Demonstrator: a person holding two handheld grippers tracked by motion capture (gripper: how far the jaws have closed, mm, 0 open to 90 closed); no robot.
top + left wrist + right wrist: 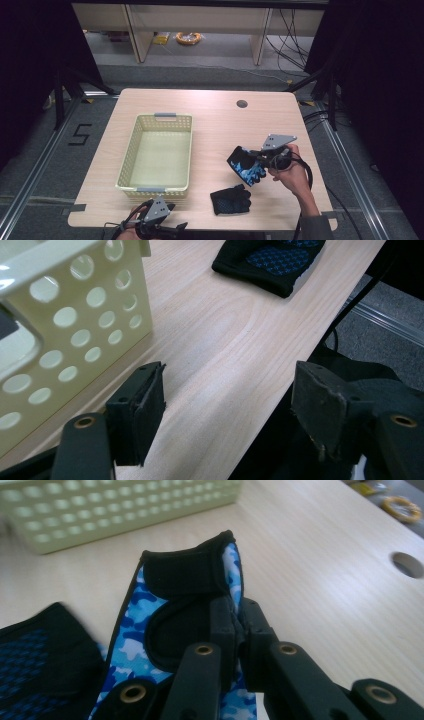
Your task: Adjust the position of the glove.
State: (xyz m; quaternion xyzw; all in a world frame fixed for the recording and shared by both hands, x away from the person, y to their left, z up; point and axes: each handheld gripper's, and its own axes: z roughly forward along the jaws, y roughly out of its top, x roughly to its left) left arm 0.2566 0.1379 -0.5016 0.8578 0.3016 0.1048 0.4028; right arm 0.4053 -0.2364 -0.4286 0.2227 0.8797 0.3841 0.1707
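1. Nearest, at six o'clock on the bench [215,107], we see the left gripper [159,214] with its fingers [137,410] wide apart and nothing between them.
2. At four o'clock, a black glove [230,199] lies flat.
3. At three o'clock, the right gripper [257,161] has its fingers [222,625] clamped on the blue camouflage glove [246,166], held clear of the bench.
4. At nine o'clock stands the basket [158,120].

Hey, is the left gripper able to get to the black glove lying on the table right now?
Probably yes: the left gripper is open and holds nothing, and bare table lies between it and the black glove; the basket sits off to one side.
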